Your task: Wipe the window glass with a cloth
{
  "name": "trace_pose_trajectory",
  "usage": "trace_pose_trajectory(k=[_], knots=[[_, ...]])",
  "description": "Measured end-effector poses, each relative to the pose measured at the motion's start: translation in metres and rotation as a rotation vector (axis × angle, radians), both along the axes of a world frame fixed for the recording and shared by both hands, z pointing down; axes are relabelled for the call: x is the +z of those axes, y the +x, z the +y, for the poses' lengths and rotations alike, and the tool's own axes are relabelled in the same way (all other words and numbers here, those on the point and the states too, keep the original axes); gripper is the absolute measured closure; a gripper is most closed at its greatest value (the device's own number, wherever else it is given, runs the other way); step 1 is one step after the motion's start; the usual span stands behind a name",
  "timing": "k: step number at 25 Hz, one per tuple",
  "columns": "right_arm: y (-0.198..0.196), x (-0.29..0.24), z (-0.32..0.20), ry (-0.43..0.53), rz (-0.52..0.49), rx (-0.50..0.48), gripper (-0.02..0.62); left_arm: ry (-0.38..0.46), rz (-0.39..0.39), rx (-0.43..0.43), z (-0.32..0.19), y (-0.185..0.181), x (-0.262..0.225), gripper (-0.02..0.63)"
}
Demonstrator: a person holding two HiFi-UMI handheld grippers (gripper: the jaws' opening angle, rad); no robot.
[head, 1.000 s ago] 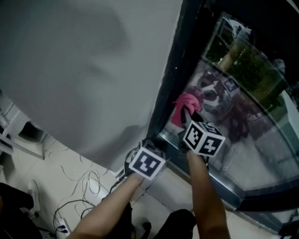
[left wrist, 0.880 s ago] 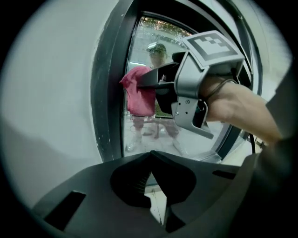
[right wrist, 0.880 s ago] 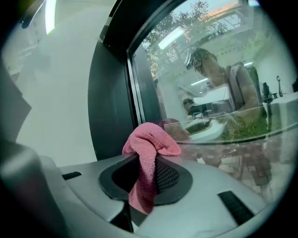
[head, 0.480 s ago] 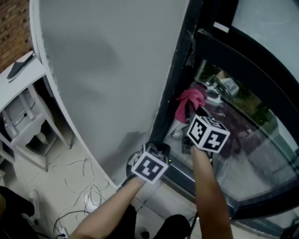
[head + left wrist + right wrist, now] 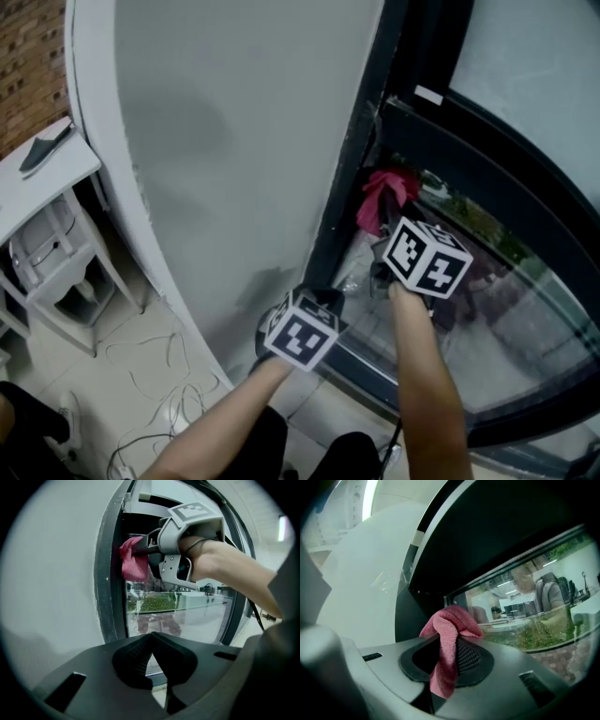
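R gripper (image 5: 443, 667) pinches the pink cloth (image 5: 449, 630) at the top-left corner of the window glass (image 5: 487, 319). L gripper (image 5: 151, 660) is closed w/ nothing in it, low by the dark frame (image 5: 342, 216).

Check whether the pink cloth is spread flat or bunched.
Bunched: the pink cloth hangs in crumpled folds, pinched in the right gripper.

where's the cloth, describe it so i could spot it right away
Find the window glass at the right of the head view, then its black upright frame. Right beside that frame, at the glass, is the pink cloth pinched in the right gripper; it is the only brightly coloured, soft thing there.
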State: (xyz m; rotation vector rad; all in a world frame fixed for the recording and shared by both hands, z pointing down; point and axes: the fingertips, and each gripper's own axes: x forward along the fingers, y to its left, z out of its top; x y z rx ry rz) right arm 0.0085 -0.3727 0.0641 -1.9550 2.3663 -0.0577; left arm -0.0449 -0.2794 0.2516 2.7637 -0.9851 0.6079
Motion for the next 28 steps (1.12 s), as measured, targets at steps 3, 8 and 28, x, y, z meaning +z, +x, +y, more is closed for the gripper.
trace_pose_trajectory(k=[3,8,28], knots=[[0.004,-0.018,0.003,0.043,0.002,0.007,0.525,-0.005,0.0,0.0,0.001,0.001,-0.001,0.604],[0.022,-0.041,0.022,0.103,0.005,0.038,0.525,0.013,0.002,0.002,0.005,0.001,-0.012,0.603],[0.127,0.011,0.195,0.07,-0.002,0.126,0.524,0.094,0.129,0.179,0.083,0.09,-0.069,0.603]])
